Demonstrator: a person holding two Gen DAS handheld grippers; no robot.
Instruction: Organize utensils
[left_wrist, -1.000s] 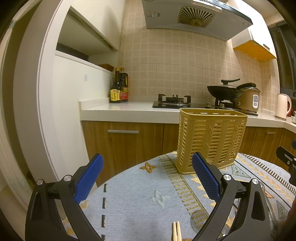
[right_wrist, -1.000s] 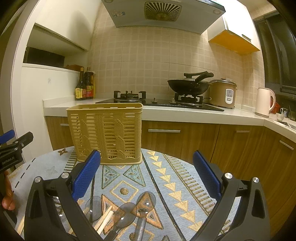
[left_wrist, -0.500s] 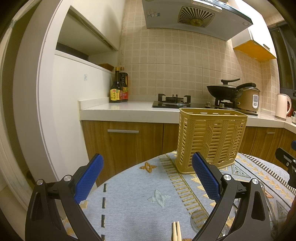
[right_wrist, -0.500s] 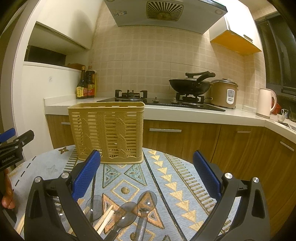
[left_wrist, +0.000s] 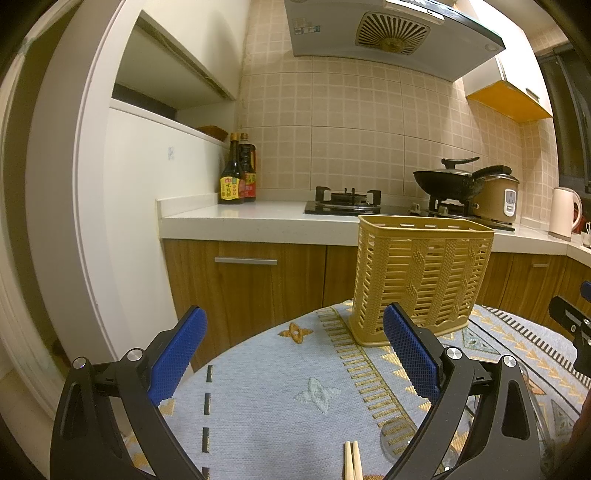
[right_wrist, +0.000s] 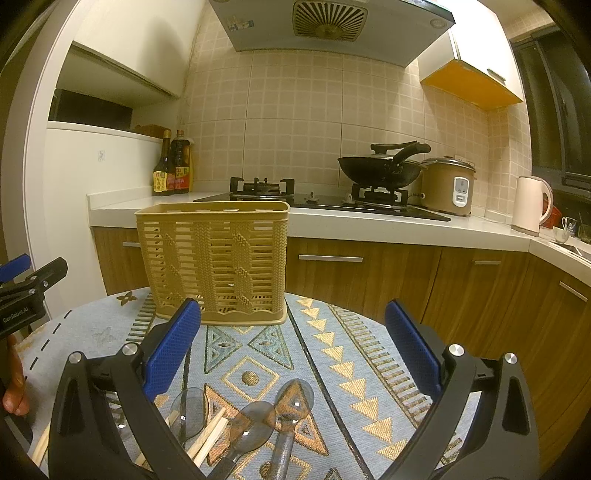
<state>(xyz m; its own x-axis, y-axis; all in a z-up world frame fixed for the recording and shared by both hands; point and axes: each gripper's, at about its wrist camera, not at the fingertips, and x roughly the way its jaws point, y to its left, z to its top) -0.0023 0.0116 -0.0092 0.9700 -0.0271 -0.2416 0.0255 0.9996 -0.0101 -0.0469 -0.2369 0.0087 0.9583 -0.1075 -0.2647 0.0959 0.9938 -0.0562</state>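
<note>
A tan slatted utensil basket (left_wrist: 421, 280) (right_wrist: 218, 262) stands upright at the far side of a round table with a patterned cloth (right_wrist: 362, 354). Clear plastic spoons (right_wrist: 293, 398) and wooden chopsticks (right_wrist: 208, 435) lie on the cloth just below my right gripper (right_wrist: 291, 339), which is open and empty. One chopstick pair (left_wrist: 352, 461) shows at the bottom of the left wrist view, with a clear spoon bowl (left_wrist: 397, 435) beside it. My left gripper (left_wrist: 295, 350) is open and holds nothing. Each gripper appears at the edge of the other's view.
Behind the table runs a kitchen counter (left_wrist: 258, 221) with a gas hob (right_wrist: 262, 184), a black wok (right_wrist: 380, 170), a rice cooker (right_wrist: 448, 184), a kettle (right_wrist: 532, 205) and sauce bottles (left_wrist: 236, 173). A white wall (left_wrist: 122, 206) rises on the left. A hand (right_wrist: 14, 387) shows at the left edge.
The right wrist view has shifted slightly, so the basket and counter sit a little further right and lower. The left wrist view is unchanged. Both grippers remain open.
</note>
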